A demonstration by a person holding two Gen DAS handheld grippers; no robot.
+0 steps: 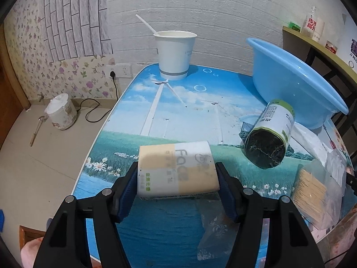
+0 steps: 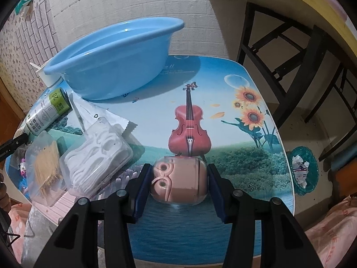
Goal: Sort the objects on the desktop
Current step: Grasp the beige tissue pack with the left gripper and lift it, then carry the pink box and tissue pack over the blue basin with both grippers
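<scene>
**Blue basin lies far and to the right of the tissue pack**

Blue-padded fingers (image 1: 128, 192) of the left tool (image 1: 176, 185) stand on either side of the tissue pack (image 1: 176, 169), about half open and touching or very nearly touching its two short ends; whether they press I cannot tell. The pack lies flat on the bench (image 1: 156, 116) at its near edge, long axis running left to right, straight across the gap between the fingers. From there the blue basin (image 1: 287, 78) sits far and to the right, tilted on packets beneath it, with a roll of bags (image 1: 270, 134) lying between pack and basin. A paper cup (image 1: 175, 53) with a spoon stands at the far edge.

The right tool (image 2: 178, 178) is set narrower around a pink case (image 2: 178, 178) in a clear shell; a sliver of gap shows on the right side, so no firm grip is evident. In that view the basin (image 2: 116, 55) lies far and to the left, apparently nearer this tool.

If the basin is the goal, the left hand's path likely must clear the roll.
</scene>
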